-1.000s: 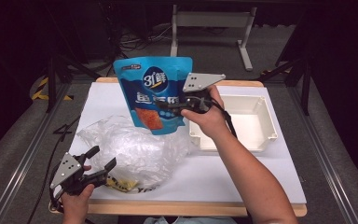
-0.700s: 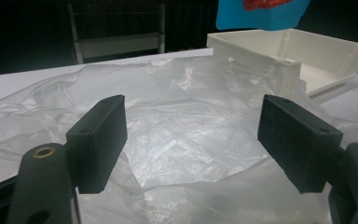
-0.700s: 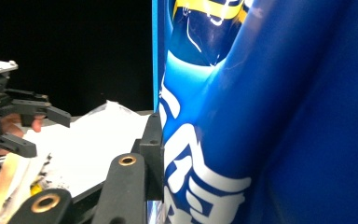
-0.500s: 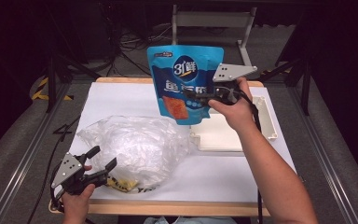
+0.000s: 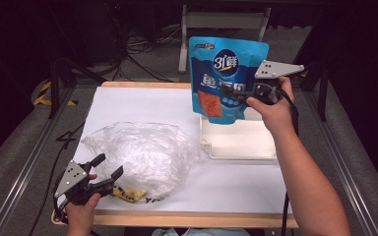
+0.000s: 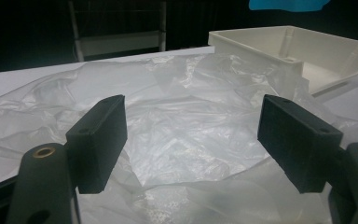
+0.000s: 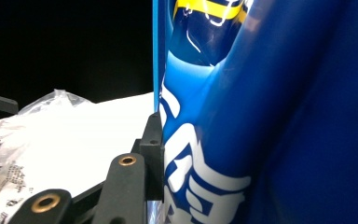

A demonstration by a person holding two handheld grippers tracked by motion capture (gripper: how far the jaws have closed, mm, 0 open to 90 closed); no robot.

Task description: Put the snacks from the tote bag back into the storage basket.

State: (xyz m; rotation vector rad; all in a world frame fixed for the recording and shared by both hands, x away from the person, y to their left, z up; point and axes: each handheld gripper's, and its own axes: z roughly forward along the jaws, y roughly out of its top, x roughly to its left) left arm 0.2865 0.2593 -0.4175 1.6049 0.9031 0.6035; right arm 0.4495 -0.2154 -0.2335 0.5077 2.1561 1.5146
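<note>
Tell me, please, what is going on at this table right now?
A person is working with a handheld gripper in each hand. The right gripper is shut on a blue snack pouch and holds it upright in the air above the white tray. The left gripper is open at the near edge of a crumpled clear plastic bag lying on the white table, not gripping it.

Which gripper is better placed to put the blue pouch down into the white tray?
The right gripper. It is shut on the blue pouch and holds it upright just above the white tray. The left gripper is open at the near edge, by the plastic bag, away from the tray.
</note>
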